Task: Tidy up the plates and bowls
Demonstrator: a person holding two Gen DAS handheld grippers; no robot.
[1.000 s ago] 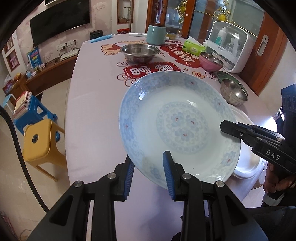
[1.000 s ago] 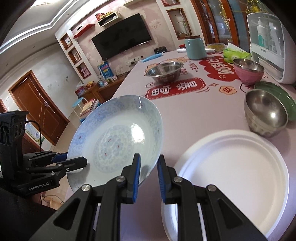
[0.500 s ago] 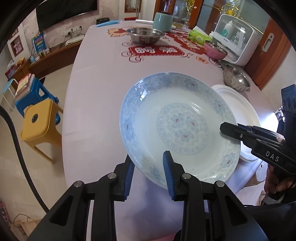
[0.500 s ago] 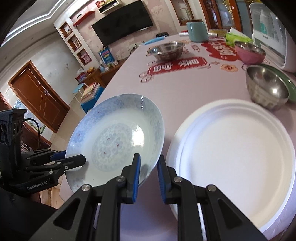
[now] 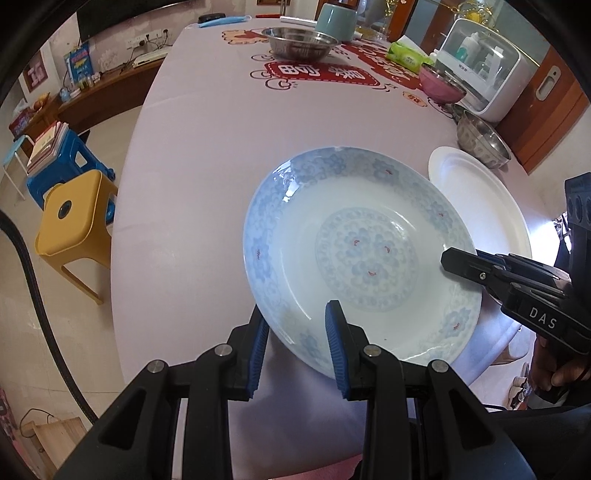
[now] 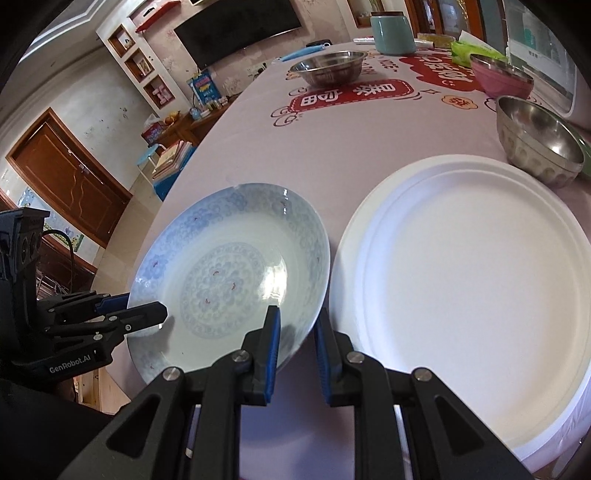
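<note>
A blue-and-white patterned plate (image 5: 362, 254) is held by its rim between both grippers, low over the near edge of the table. My left gripper (image 5: 295, 350) is shut on its near-left rim; my right gripper (image 6: 295, 347) is shut on its opposite rim. The plate also shows in the right wrist view (image 6: 229, 280). The right gripper appears in the left wrist view (image 5: 476, 267), the left one in the right wrist view (image 6: 140, 317). A large white plate (image 6: 461, 288) lies on the table just right of the patterned plate and also shows in the left wrist view (image 5: 476, 199).
On the pink tablecloth (image 5: 207, 155) stand a steel bowl (image 6: 539, 140) on a green dish, a pink bowl (image 6: 502, 75), a wide steel bowl (image 6: 328, 68) and a teal canister (image 6: 391, 27). A white appliance (image 5: 484, 77) stands at the right. Yellow (image 5: 70, 229) and blue stools stand left.
Both grippers have carried the patterned plate back toward the near edge of the table and lower. The white plate now lies uncovered beside it.
</note>
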